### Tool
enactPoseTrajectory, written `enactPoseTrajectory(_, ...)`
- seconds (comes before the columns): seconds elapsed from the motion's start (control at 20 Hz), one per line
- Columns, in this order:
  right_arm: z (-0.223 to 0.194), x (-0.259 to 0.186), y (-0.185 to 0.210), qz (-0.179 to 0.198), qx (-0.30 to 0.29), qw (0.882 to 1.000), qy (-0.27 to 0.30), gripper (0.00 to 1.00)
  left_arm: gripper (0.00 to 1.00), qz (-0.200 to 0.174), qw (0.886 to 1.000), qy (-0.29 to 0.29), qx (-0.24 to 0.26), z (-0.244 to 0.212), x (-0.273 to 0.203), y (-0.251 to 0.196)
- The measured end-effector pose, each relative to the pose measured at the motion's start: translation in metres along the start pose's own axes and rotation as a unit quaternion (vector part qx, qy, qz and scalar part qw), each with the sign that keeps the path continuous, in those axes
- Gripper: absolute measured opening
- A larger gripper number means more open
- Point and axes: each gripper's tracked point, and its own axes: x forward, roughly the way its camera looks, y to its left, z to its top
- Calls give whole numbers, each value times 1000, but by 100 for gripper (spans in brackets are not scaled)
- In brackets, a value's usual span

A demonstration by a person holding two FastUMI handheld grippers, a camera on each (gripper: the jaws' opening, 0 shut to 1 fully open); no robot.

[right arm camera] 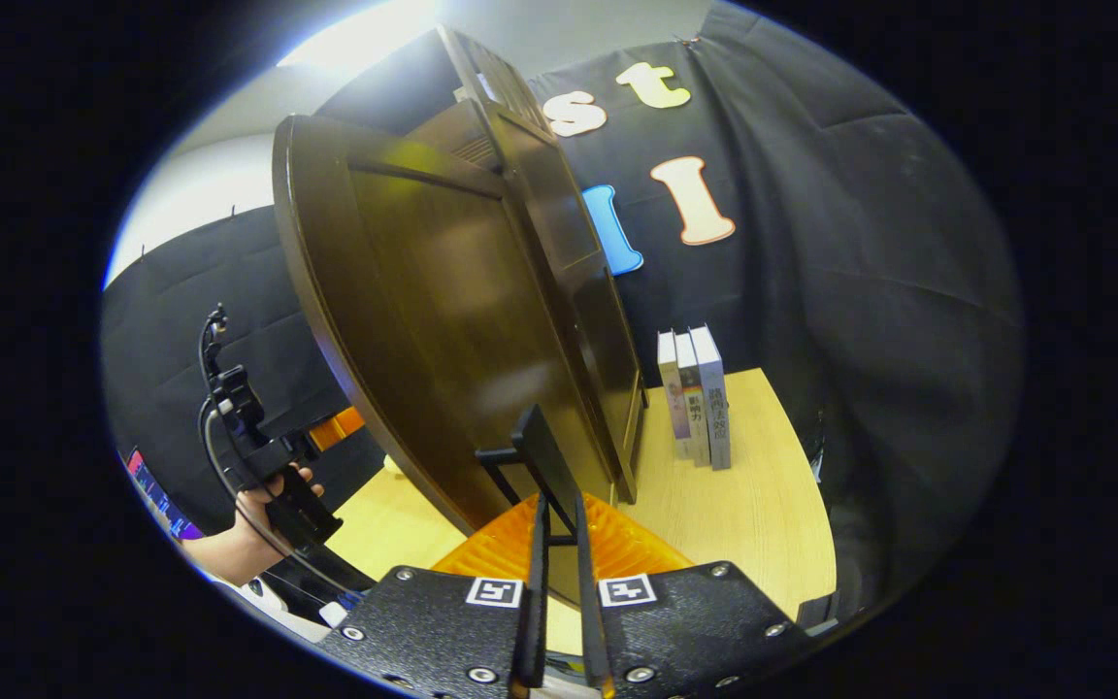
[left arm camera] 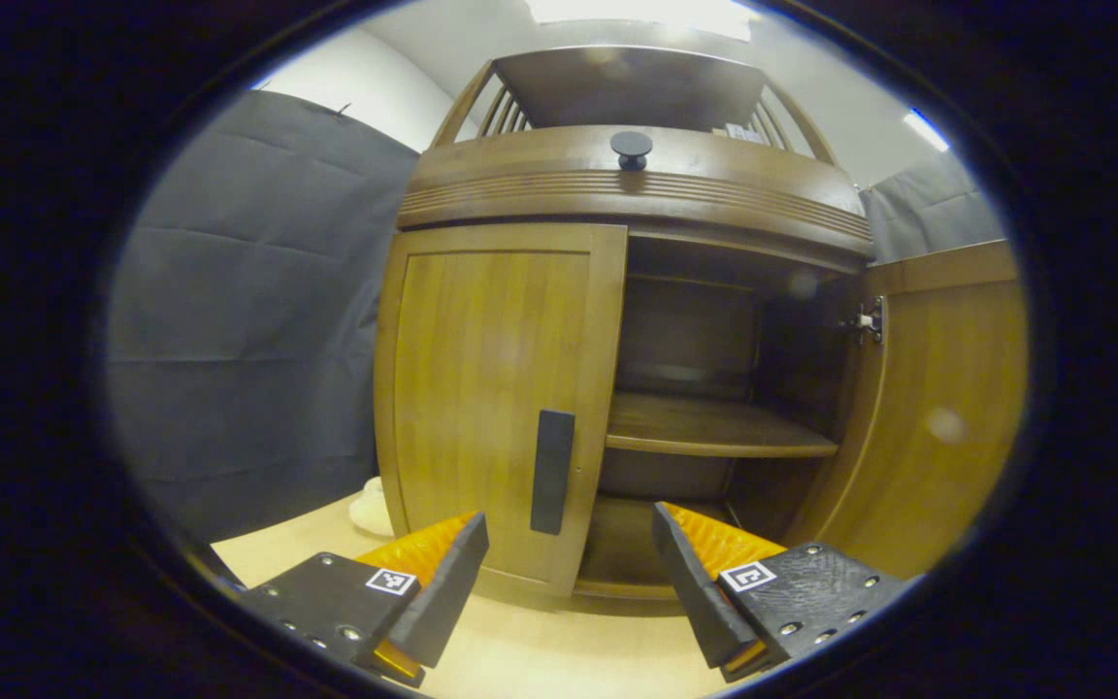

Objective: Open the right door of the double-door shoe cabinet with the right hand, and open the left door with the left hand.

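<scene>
The wooden shoe cabinet (left arm camera: 627, 184) stands on a pale table. Its left door (left arm camera: 491, 388) is closed and carries a dark vertical handle (left arm camera: 552, 471). My left gripper (left arm camera: 569, 573) is open just in front of that handle, one finger on each side of it, not touching. The right door (left arm camera: 937, 417) is swung wide open, showing a bare inner shelf (left arm camera: 714, 432). In the right gripper view the open right door (right arm camera: 443, 330) fills the middle, and my right gripper (right arm camera: 559, 524) is shut on its dark handle (right arm camera: 544, 456).
Three upright books (right arm camera: 695, 398) stand on the table (right arm camera: 743, 505) beside the cabinet. A hand holding the other gripper (right arm camera: 263, 456) shows at the left of the right gripper view. A round black knob (left arm camera: 631, 148) sits on the cabinet top. A pale object (left arm camera: 372, 507) lies left of the cabinet.
</scene>
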Motion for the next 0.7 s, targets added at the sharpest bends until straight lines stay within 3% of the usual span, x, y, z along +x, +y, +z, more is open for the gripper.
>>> enactPoseTrajectory(0.1,-5,-14,-26,-40,-17,999,4,19,100,3,1000,-9,-4,3,14,6)
enactPoseTrajectory(0.15,-6,-18,-39,-58,-20,998,4,27,100,0,1000,-11,-5,5,23,8)
enactPoseTrajectory(0.25,-3,-21,-55,-85,-15,996,-7,48,100,-21,1000,-10,-8,4,43,7)
enactPoseTrajectory(0.4,12,-23,-78,-123,-2,992,-39,89,100,-47,999,-8,4,-3,67,6)
enactPoseTrajectory(0.45,16,-23,-85,-134,0,990,-47,95,100,-52,998,-10,14,-2,74,4)
enactPoseTrajectory(0.55,24,-23,-95,-147,4,987,-59,95,100,-67,997,-14,27,2,88,-1)
enactPoseTrajectory(0.7,32,-21,-108,-163,9,984,-73,91,90,-69,997,-9,19,-1,106,0)
